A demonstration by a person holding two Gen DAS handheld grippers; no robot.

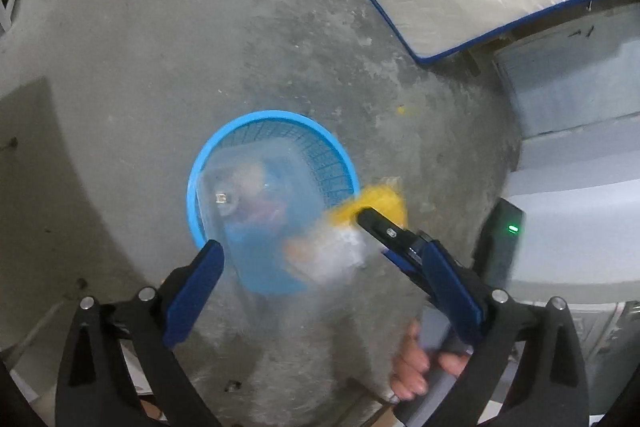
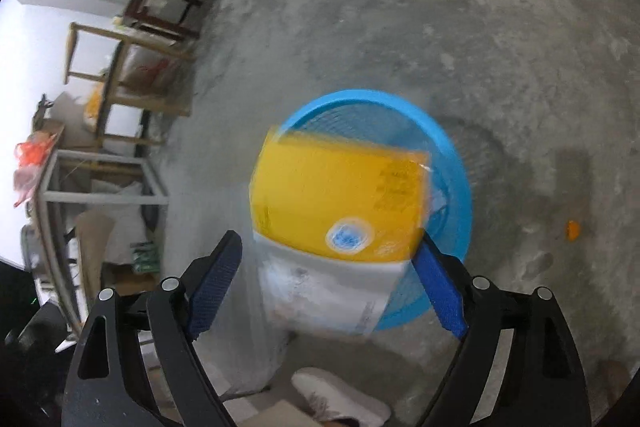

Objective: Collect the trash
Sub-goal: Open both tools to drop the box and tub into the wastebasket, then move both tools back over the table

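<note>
On the concrete floor [image 1: 280, 27], your spread left gripper [image 1: 320, 263] and right gripper [image 2: 324, 259] flanked, ungripped, a clear container [image 1: 256, 203] and yellow packet [image 2: 340, 195] over the blue basket [image 2: 456, 163].

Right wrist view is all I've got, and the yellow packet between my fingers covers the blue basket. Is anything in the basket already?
Observer: Yes. The left wrist view shows a clear plastic container, blurred, over the mouth of the blue basket. I cannot tell whether it is fully inside the basket or not.
Operator: Is the left hand-held gripper clamped on it?
Observer: It doesn't look so. The left hand-held gripper is spread wider than the container, and one of its fingers stands well clear of it.
</note>
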